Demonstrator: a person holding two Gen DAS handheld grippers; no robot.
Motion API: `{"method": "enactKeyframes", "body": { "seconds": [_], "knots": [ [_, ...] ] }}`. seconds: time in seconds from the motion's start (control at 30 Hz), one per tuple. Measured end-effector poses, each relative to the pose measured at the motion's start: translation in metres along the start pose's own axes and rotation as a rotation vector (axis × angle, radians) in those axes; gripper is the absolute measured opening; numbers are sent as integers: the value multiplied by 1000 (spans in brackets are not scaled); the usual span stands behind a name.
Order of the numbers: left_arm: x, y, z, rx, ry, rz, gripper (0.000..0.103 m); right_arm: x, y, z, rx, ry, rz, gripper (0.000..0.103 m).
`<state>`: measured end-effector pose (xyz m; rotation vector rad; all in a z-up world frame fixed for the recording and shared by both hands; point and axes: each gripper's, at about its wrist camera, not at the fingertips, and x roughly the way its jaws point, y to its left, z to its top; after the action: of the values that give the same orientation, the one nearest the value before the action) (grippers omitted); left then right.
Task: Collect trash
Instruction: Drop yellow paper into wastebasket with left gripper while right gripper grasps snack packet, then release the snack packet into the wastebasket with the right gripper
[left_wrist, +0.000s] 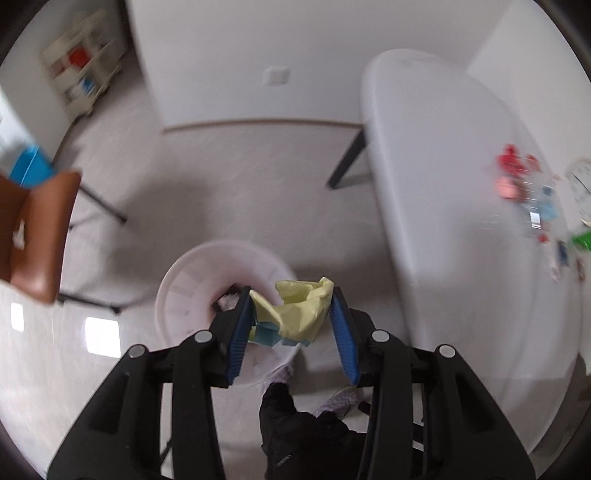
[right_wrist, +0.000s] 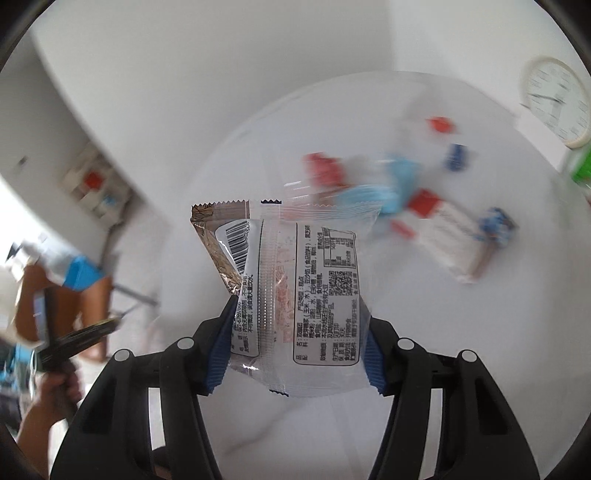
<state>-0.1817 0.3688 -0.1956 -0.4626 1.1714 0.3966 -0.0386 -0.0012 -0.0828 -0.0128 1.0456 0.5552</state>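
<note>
Item one: crumpled pale-yellow paper wad with a blue patch (left_wrist: 295, 314), clamped between the blue ribbed pads of the left gripper (left_wrist: 293, 325), hanging above the near rim of the round white slatted waste basket (left_wrist: 192, 291) on the floor. Judged feather-light, soft, easily crushed; no clear long axis, bulk pointing away from the camera. Item two: clear and brown printed plastic snack wrappers (right_wrist: 291, 280), pinched at their lower end by the right gripper (right_wrist: 293, 354), raised above the white round table (right_wrist: 406, 332), away from the blurred heap of red and blue wrappers (right_wrist: 406, 195) left there. Judged light, slick, floppy; best taken across the flat faces near a sealed edge. Long axis running away from the jaws, serrated seal farthest out.
</note>
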Motion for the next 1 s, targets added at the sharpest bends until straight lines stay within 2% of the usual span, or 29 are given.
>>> {"method": "enactKeyframes", "body": {
  "seconds": [0.1,0.17,0.3,0.4,0.5,0.6,0.67,0.87,0.93,1.0],
  "knots": [
    [40,35,-11,-40,61,41,41,18,38,-3,-68,52,51,60],
    [63,47,-17,-54,101,45,45,30,64,-4,-115,86,77,60],
    [103,67,-26,-113,170,65,71,47,109,-7,-200,124,121,60],
    [111,76,-25,-152,181,72,80,61,143,-5,-271,148,151,60],
    [96,79,-32,-181,162,72,84,72,170,-5,-332,162,174,61],
    [62,87,-33,-217,101,92,91,91,204,-7,-413,181,208,62],
    [30,96,-37,-235,46,121,95,113,232,-12,-478,204,239,63],
    [-40,108,-47,-214,-51,259,95,181,298,-44,-651,309,264,66],
    [-56,113,-49,-206,-71,304,95,204,313,-57,-685,355,257,73],
    [-67,116,-52,-214,-82,323,95,220,320,-67,-701,383,240,89]
  ]
}}
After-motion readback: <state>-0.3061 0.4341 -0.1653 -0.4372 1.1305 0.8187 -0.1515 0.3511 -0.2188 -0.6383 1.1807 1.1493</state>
